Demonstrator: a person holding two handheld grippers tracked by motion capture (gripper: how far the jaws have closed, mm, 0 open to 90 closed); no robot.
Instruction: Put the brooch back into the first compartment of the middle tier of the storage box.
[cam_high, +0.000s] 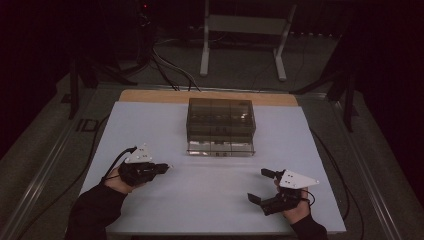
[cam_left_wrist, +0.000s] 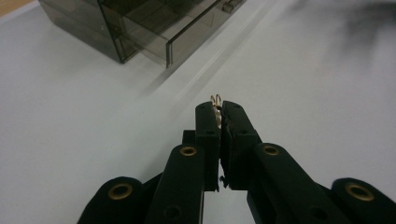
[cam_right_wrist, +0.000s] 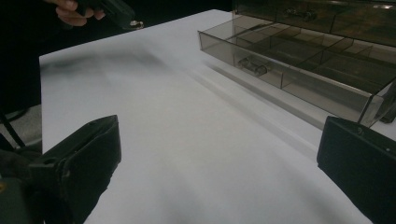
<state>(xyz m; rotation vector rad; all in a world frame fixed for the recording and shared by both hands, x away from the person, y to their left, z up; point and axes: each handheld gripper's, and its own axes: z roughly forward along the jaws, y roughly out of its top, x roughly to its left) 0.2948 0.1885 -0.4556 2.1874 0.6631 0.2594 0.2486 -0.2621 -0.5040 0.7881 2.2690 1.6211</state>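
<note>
Over by the worktop's (cam_high: 150, 215) left edge, a tiny metal clip (cam_left_wrist: 216, 99) is being pinched tight by the left gripper (cam_high: 165, 166). The smoky drawer box (cam_high: 220, 125) is sitting mid-back, bottom drawer (cam_right_wrist: 299, 70) pulled out. Right gripper (cam_high: 260, 186) is being held wide open, empty, near the front-right corner.

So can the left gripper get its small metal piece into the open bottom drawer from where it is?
Probably yes. The left gripper is shut on the small metal piece, the open drawer stands pulled out, and bare white table lies between them.
</note>
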